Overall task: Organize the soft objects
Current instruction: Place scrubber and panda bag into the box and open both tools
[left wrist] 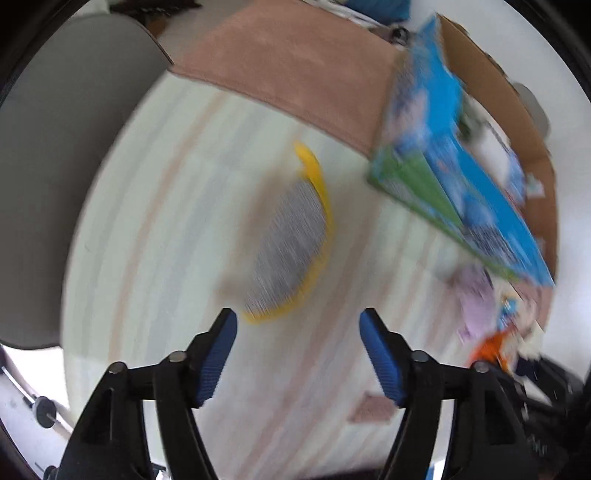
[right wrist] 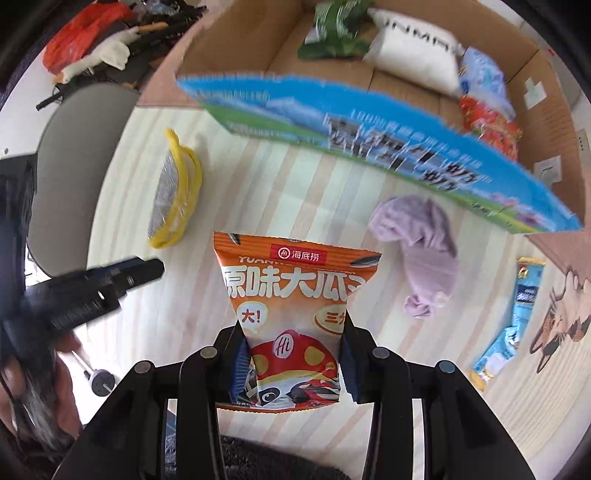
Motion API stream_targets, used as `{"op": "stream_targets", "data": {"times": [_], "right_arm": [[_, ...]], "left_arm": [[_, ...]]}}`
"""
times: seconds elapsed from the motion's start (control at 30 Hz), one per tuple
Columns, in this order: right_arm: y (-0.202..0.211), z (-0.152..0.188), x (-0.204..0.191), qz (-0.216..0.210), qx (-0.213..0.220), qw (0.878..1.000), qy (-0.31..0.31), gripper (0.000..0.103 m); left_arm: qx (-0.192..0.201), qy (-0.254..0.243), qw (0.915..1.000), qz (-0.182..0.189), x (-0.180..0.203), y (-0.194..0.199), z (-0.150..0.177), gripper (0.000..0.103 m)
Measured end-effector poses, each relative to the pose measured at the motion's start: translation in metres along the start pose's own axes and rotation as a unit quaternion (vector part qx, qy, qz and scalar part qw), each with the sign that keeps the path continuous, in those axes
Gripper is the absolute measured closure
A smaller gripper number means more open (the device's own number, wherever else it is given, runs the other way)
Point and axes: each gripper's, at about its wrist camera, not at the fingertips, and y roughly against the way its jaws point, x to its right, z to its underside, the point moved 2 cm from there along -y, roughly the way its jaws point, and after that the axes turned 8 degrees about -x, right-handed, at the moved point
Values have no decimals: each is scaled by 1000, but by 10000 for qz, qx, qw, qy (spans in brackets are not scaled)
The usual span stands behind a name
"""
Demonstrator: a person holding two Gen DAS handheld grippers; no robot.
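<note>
My right gripper [right wrist: 291, 363] is shut on an orange snack bag [right wrist: 291, 291] and holds it upright above the striped mat. My left gripper [left wrist: 298, 350] is open and empty, just short of a grey scrub pad with yellow trim [left wrist: 288, 243]; the view is blurred by motion. The same pad [right wrist: 173, 195] lies left of the snack bag in the right wrist view, with the left gripper's dark body [right wrist: 96, 288] beside it. A lilac cloth [right wrist: 424, 243] lies crumpled to the right. An open cardboard box [right wrist: 546, 122] with a blue printed flap [right wrist: 369, 136] holds several soft packs.
A light blue packet [right wrist: 513, 321] lies at the right by a cat-print mat [right wrist: 561, 321]. A grey round seat [left wrist: 55, 184] stands at the left. A pink rug [left wrist: 288, 66] lies beyond the mat. Orange bag and clutter [right wrist: 81, 33] sit at far left.
</note>
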Motion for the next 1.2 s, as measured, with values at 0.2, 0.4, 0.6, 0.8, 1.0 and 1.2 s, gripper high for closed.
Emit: {"op": "stream_targets", "data": {"times": [0.2,0.4,0.6,0.8,1.0,1.2], "right_arm": [[7,-17,-6,-137,74,9998,-160,60],[16,-28,2,-239,203,9993,-201,60],[76,-31,29,-579,695,9951,-392,60],[113,-69,63,-415,1025,9919,-632,60],[69,-124,91,-225,735,9921,-992,60],[28,-153,105,-235,560,9901,-1263,60]], "left_arm": [[-606,-565,9937,-753,19,-55,-44,28],[-450,-681,9931,-837,34,-47,-26,67],[377,-1141,9925,217,94,73,-5,67],[53,-1669,9829,771,177,107,-83,66],[-1234,-1437,9784,832,218,38,-143,66],[-1741,-1352,9735,607,235,-4,-159,66]]}}
